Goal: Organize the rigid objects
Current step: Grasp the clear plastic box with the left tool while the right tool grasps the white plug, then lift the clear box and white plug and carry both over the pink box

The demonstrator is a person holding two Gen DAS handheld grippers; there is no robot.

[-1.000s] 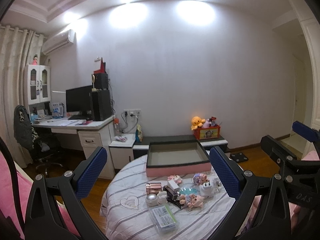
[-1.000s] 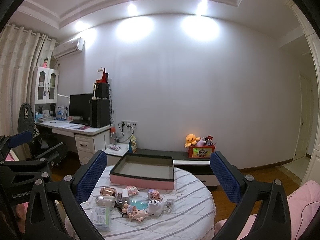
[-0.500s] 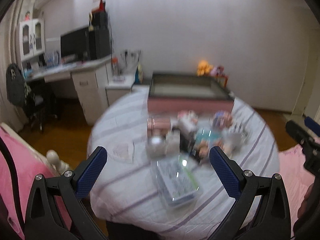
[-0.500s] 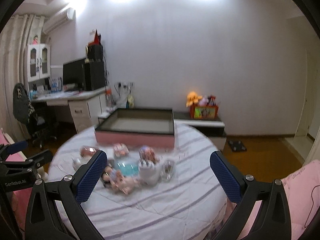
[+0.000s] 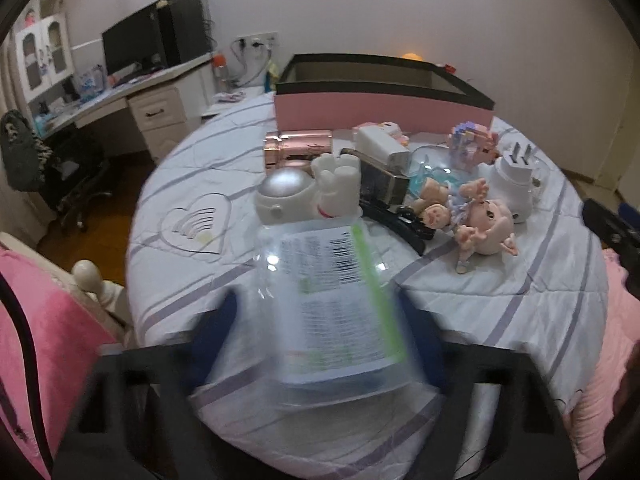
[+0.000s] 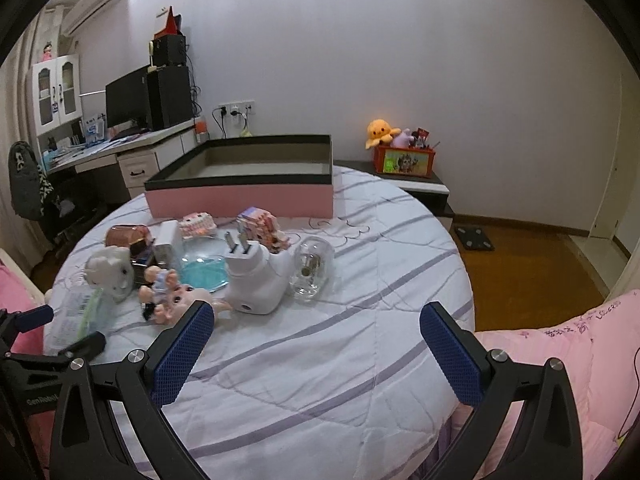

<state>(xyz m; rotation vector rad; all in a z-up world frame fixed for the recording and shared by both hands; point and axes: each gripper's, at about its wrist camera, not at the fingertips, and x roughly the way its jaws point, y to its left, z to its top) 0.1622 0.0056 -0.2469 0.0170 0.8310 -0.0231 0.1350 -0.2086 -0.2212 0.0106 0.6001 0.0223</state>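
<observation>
Left gripper point(image 5: 316, 328), jaws just closing, straddles a clear plastic box with a printed green-edged label point(image 5: 332, 304) at six o'clock on the round striped desk point(image 5: 500, 312); contact is blurred. Likely light, stiff and slick, it is best pinched across its long sides. Right gripper point(image 6: 316, 344) hangs wide open, empty. At twelve o'clock the pink black-rimmed tray point(image 6: 240, 200) appears empty

Home bedroom, desk point(image 6: 132, 148), pink bedding point(image 6: 560, 344)
</observation>
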